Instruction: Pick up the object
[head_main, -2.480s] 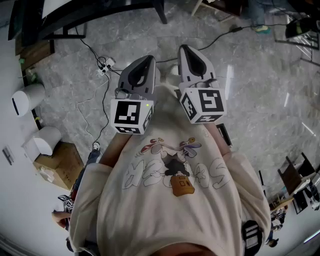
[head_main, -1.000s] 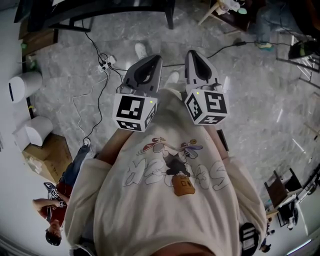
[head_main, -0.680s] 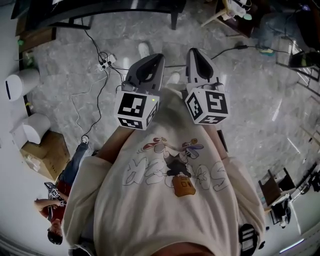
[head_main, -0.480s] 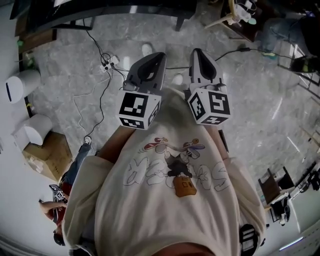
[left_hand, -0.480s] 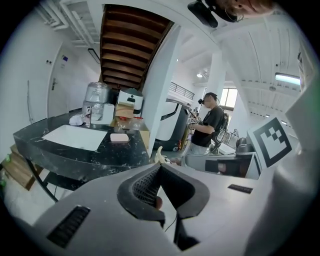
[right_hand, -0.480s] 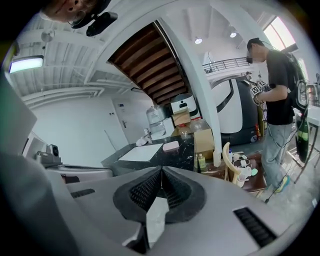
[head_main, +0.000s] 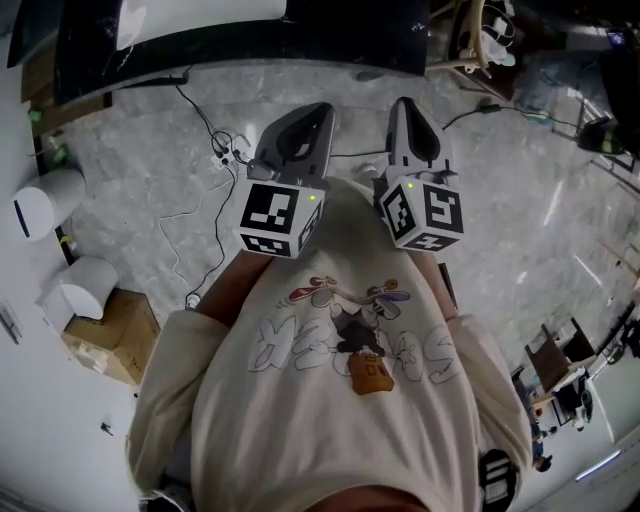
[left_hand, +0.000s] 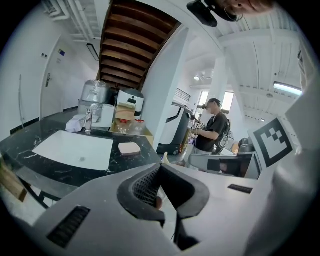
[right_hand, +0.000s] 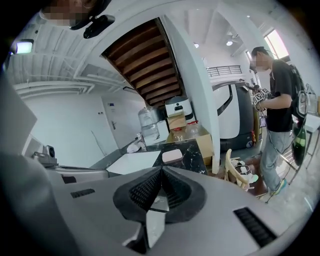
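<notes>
The left gripper (left_hand: 160, 165) and the right gripper (right_hand: 161, 169) are both pressed together and hold nothing. The pink pad (right_hand: 172, 155), likely the thing to pick up, lies on the black bench (right_hand: 191, 154) beside a white mat (right_hand: 131, 162), well ahead. In the right gripper view it sits just above the tips. In the left gripper view it sits up and left. The right one looks better lined up.
</notes>
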